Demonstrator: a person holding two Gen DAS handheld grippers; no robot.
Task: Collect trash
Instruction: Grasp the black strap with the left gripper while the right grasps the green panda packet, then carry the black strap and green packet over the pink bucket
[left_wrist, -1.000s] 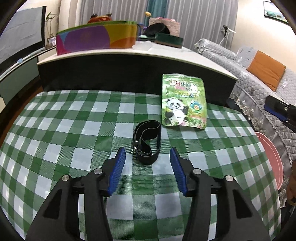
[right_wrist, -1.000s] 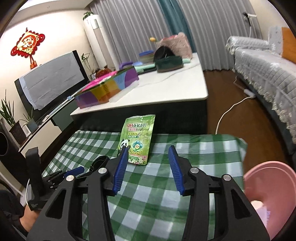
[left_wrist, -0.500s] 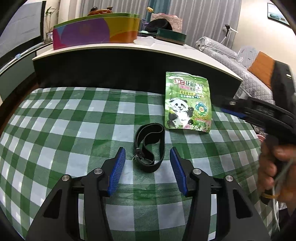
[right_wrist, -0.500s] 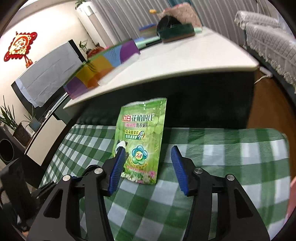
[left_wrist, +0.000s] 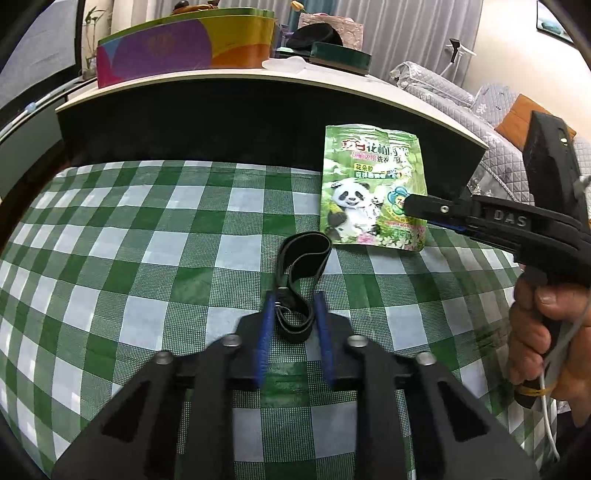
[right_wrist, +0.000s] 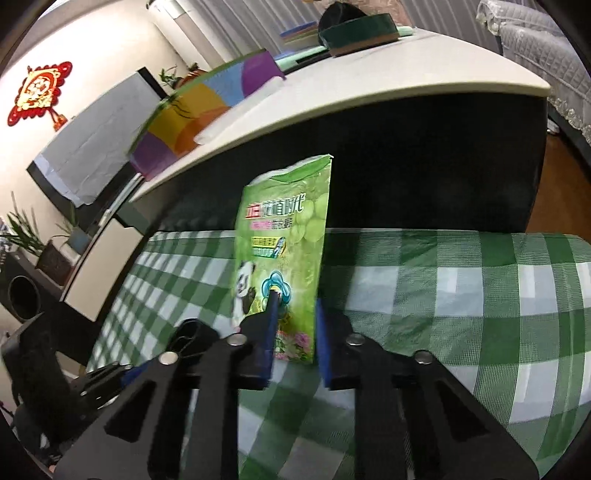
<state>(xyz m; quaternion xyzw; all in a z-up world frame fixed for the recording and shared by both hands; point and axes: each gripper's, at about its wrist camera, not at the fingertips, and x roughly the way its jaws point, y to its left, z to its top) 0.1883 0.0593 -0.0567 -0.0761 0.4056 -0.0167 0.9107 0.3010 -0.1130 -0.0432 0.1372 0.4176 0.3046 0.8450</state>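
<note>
A: Start with the big things. What lies where?

B: A green-and-white checked cloth (left_wrist: 147, 258) covers the low surface, and a dark cabinet with a pale top (left_wrist: 221, 110) stands right behind it. On the cloth lie two bits of trash: a flat green foil pouch printed with a panda (left_wrist: 373, 192), its top edge against the cabinet front, and near it a looped black elastic strap with a small metal buckle (left_wrist: 299, 280).

A: Which step is this?

B: The grasp, I judge, both hands at once. The left gripper (left_wrist: 293, 317) has just been closing and its blue pads sit tight on the strap's near loop. The right gripper (right_wrist: 295, 328) has just been closing too, pinching the pouch's lower part between its pads.

A: And next?

B: Probably a lift of each piece clear of the cloth and a carry to some bin. No bin shows in either view, so where to carry I cannot say. The strap is limp and may dangle; the pouch is slick, so the pinch should stay firm.

A: What does one view add?

B: The left wrist view shows the person's hand (left_wrist: 543, 332) on the right tool's handle and the whole pouch face. The right wrist view shows the pouch raised off the cloth, standing between the pads.
</note>
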